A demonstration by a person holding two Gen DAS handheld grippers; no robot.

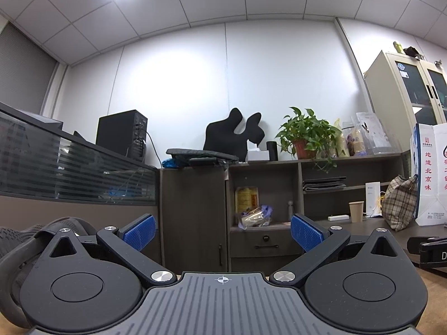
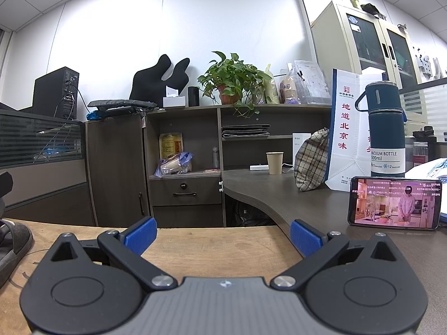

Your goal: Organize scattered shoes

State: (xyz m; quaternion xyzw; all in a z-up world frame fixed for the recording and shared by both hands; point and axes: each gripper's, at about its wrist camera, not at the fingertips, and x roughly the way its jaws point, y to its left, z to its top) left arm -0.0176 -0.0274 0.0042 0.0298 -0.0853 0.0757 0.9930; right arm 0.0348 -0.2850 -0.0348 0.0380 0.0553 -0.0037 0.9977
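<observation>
pale raw-wood tabletop [image 2: 223, 240]: matt, grainy | dark grey ribbed-sole sandal [image 2: 12, 240]: dull rubber | blue gripper pads [image 2: 139, 234]: textured plastic | navy vacuum bottle [image 2: 387, 128]: satin metal

2 low wrist views faced the same office wall.
Each camera sat just behind its spread claw, looking level ahead; both shared the potted plant [image 1: 306, 134] [image 2: 232, 79] and paper cup [image 1: 356, 211] [image 2: 275, 163] far beyond the fingers.

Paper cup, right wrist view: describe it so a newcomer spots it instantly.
Start at the dark curved desk on the right, below the shelf with the potted plant. Near the desk's back edge, left of the checked cloth bag, stands the paper cup. It is the only plain tan, open-topped, upright cup there; the blue vacuum bottle further right is taller and lidded.
</observation>
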